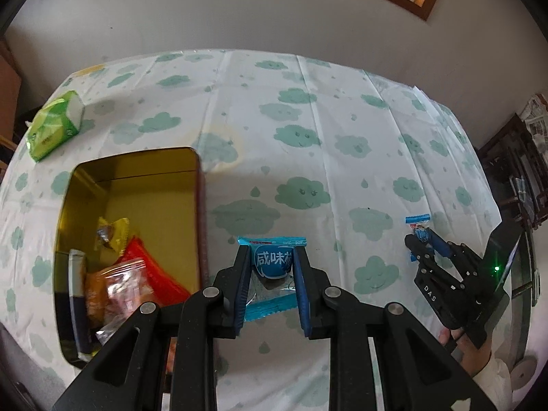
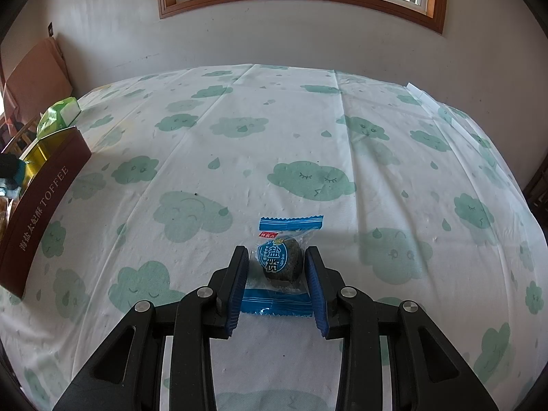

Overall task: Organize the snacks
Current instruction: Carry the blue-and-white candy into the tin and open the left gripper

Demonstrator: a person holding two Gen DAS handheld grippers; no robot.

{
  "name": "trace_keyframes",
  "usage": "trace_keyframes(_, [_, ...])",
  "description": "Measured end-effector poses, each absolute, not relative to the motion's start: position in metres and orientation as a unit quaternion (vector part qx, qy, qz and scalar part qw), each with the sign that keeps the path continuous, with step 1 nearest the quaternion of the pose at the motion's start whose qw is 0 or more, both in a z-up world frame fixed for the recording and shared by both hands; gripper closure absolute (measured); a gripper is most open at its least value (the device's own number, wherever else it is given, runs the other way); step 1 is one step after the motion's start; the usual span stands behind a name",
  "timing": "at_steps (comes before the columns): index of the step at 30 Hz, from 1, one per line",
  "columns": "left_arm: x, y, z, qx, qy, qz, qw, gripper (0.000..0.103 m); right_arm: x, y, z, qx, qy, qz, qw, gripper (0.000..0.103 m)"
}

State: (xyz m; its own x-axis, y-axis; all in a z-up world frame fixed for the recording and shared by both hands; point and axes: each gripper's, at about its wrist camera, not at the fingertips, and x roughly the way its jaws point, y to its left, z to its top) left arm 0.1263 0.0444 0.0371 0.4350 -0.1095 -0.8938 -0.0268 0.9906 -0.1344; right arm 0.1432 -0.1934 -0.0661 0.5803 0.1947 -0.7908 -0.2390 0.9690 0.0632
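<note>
My left gripper is shut on a light blue snack packet with white characters, held above the tablecloth just right of the open tin. The tin is gold inside and holds several wrapped snacks in yellow, red and orange. In the right wrist view my right gripper is shut on a blue and clear packet with a dark round snack inside, which rests on the cloth. The left wrist view shows the right gripper on that same packet, far to the right.
A white tablecloth with green clouds covers the table. The tin's brown side reads TOFFEE. A green tissue pack lies at the far left corner. A wall with a window runs behind the table, and dark furniture stands at the right.
</note>
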Motion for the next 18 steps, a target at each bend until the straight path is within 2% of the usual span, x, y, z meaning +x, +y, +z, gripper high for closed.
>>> trace_keyframes(18, [0.103,0.137,0.035,-0.066,0.531,0.057,0.843,0.082,0.143,-0.193,-0.066,-0.026,0.442,0.122,0.889,0.068])
